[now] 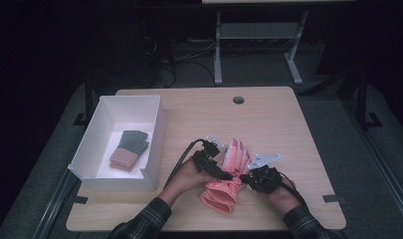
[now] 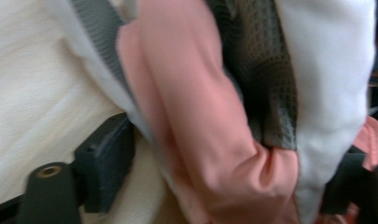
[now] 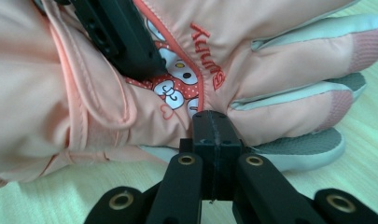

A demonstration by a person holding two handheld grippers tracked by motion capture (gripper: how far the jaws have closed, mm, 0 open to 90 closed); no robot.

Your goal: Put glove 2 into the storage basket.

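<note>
A pink winter glove [image 1: 224, 191] with a cartoon patch lies on the table's front middle, fingers pointing away. My left gripper [image 1: 224, 172] comes in from the left across it. In the left gripper view the gripper [image 2: 228, 172] stands wide, with the bulky pink, white and grey glove [image 2: 191, 116] filling the span and both pads against it. One of its black fingers [image 3: 123, 39] presses on the glove's back [image 3: 270, 70]. My right gripper [image 1: 243, 177] sits at the glove's right side. Its jaws are shut together, and the gripper's tip [image 3: 213, 128] butts against the glove's edge.
A white open box [image 1: 156, 129] stands at the left of the wooden table [image 1: 288, 129], with a grey and pink glove [image 1: 129, 149] lying inside. A round cable hole [image 1: 238, 99] is near the far edge. Both forearms in plaid sleeves come in at the front edge.
</note>
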